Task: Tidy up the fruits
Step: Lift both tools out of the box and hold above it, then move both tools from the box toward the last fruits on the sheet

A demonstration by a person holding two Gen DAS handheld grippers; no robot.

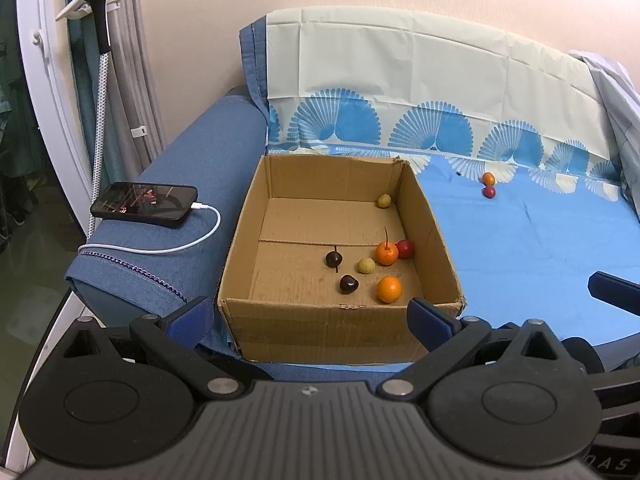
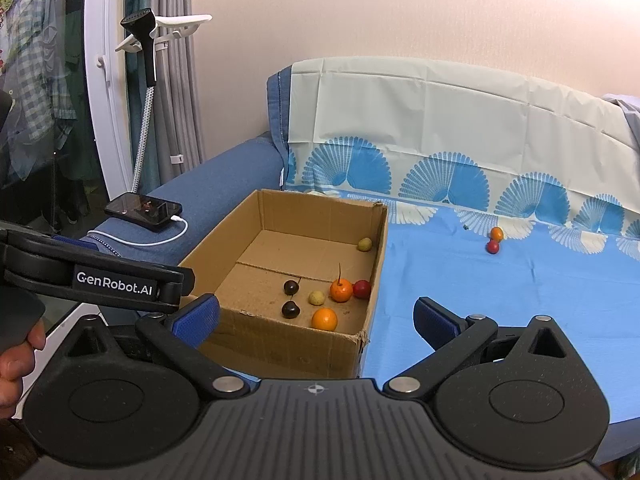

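Fruit mostly boxed, two pieces loose on the sofa cover

Cardboard box (image 1: pixel 340 256) sits open on a blue sofa (image 1: pixel 208 148), partly on the blue patterned cover (image 1: pixel 540 248) spread over the seat. Inside it lie seven small fruits: a yellowish one (image 1: pixel 384 201) in the far right corner, a second yellowish one (image 1: pixel 366 266) nearer the middle, two dark ones (image 1: pixel 333 258) (image 1: pixel 348 284), a stemmed orange fruit (image 1: pixel 386 253) touching a red one (image 1: pixel 405 248), and another orange fruit (image 1: pixel 388 289) close to the near wall. Outside the box, well apart from it on the cover, an orange fruit (image 1: pixel 488 179) touches a red fruit (image 1: pixel 489 192).

Left tool (image 1: pixel 312 314) hovers before the box's near wall with its blue-padded fingers spread wide, empty. Right tool (image 2: pixel 316 318) is likewise spread wide and empty, held near the box's front right corner.

A phone (image 1: pixel 146 204) on a white charging cable (image 1: pixel 180 242) rests on the sofa arm
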